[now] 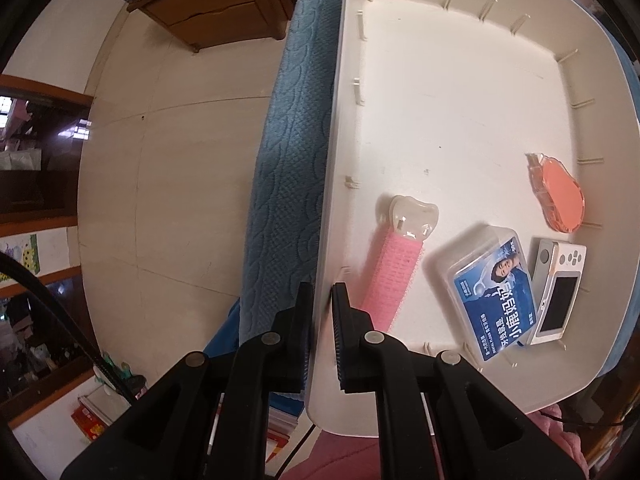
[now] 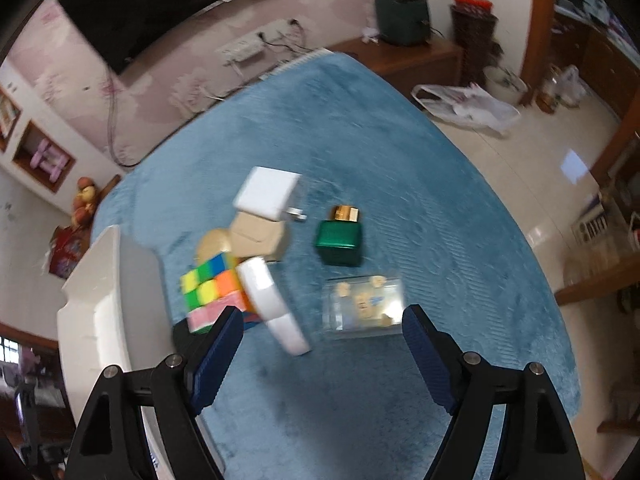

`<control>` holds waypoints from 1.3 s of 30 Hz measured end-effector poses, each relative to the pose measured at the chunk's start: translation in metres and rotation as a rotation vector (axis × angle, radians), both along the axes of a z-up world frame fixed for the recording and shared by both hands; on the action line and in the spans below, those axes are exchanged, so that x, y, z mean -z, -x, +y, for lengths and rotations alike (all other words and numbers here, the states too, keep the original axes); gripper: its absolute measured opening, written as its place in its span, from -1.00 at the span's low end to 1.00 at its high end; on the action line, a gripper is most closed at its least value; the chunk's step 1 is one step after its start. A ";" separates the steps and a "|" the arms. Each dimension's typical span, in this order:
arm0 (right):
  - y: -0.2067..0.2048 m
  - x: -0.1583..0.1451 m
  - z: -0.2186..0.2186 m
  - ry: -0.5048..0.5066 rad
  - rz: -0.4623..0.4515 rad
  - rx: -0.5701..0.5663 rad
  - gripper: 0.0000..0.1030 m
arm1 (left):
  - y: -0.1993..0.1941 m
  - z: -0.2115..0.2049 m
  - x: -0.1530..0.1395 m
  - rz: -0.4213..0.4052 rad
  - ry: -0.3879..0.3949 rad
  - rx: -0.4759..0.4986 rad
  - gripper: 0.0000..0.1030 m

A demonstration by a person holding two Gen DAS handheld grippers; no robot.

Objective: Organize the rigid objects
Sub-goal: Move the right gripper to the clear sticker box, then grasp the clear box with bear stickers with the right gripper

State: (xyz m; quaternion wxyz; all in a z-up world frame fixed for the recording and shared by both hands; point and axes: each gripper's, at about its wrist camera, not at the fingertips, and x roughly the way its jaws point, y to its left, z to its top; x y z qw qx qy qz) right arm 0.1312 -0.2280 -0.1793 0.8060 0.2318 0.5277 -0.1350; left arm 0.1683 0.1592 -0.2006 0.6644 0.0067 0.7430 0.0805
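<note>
Glossy white plastic bin (image 1: 460, 92); blue quilted cloth (image 2: 400, 160); clear plastic box (image 1: 492, 292); glossy floor tiles (image 1: 168, 160).

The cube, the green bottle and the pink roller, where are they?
cube (image 2: 208, 286): right wrist view, on a yellow square of its top face.
green bottle (image 2: 339, 240): right wrist view, on its green body.
pink roller (image 1: 390, 280): left wrist view, on its pink bristly part.

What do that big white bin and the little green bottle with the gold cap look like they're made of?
The white bin looks like moulded plastic: smooth matte walls with thin ribs along the inside. The green bottle has glossy faces that catch the light, so glass or hard plastic; blur leaves that open. Its gold cap shines like metal or metallic-coated plastic.
</note>
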 end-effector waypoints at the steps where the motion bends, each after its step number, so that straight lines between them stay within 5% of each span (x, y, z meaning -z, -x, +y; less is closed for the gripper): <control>1: -0.001 0.004 -0.003 -0.008 0.009 0.007 0.59 | 0.000 0.000 0.001 0.003 -0.004 -0.004 -0.79; 19: -0.025 0.070 -0.029 -0.086 0.208 0.063 0.59 | -0.002 -0.005 0.003 0.020 -0.048 -0.057 -0.73; 33: -0.044 0.076 -0.008 0.043 0.310 -0.012 0.62 | 0.005 0.006 0.000 -0.003 -0.027 -0.076 -0.73; 39: -0.041 0.071 -0.001 0.068 0.337 -0.011 0.21 | 0.010 0.008 -0.001 -0.013 -0.015 -0.060 -0.73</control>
